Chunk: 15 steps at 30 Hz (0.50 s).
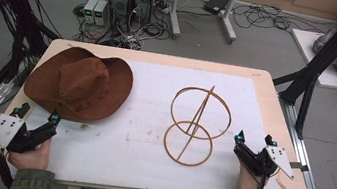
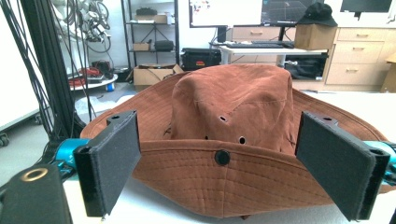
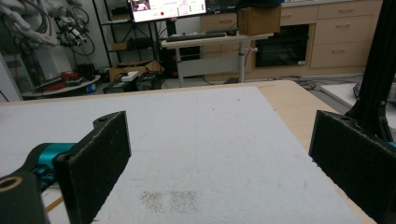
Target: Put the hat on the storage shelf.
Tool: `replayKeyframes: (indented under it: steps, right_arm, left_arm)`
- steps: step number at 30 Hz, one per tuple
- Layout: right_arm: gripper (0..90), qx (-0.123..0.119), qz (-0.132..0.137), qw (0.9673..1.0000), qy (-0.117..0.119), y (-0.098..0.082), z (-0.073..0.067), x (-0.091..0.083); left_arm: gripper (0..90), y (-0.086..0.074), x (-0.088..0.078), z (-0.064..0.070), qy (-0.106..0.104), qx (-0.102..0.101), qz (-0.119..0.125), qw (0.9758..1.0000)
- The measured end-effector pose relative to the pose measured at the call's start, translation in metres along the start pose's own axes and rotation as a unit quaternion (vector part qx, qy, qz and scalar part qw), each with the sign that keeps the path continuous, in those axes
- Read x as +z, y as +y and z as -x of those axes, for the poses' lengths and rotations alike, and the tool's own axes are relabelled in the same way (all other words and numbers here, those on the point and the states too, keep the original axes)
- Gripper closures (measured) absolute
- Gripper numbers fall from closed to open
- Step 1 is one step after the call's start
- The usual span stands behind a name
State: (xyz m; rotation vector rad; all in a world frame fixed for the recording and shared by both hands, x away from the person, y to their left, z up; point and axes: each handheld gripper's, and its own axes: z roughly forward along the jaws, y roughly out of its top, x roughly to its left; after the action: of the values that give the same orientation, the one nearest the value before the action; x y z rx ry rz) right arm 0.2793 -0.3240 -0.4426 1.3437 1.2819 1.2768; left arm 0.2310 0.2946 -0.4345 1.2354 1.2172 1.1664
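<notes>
Hat point(image 1: 79, 84): brown, laid brim-down on the far left of the white mat point(image 1: 144, 141).
Left gripper point(image 1: 37, 113): held at the near left, jaws spread wide, nothing gripped; hat just beyond.
Stand point(image 1: 197, 124): two wooden rings on a slanted stick, right of centre.
Right gripper point(image 1: 253, 137): near right, jaws wide apart, empty.

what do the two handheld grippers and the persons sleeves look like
Both are black handheld tools. The left gripper carries a grey three-cornered plate, teal accents near its jaws and a black cable trailing off it. The right gripper has the same plate, teal accents and black cable. Each has two flat, black, foam-faced jaw pads. The sleeves are olive green.
</notes>
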Motion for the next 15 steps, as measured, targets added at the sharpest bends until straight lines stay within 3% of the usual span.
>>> replayKeyframes:
  steps: [15]
  right_arm:
    - [4.7, 0.007, -0.005, 1.0, 0.002, -0.0006, 0.0005, 0.0014]
  left_arm:
    - [13.7, 0.0025, -0.0007, -0.0006, -0.007, 0.001, 0.001, 1.0]
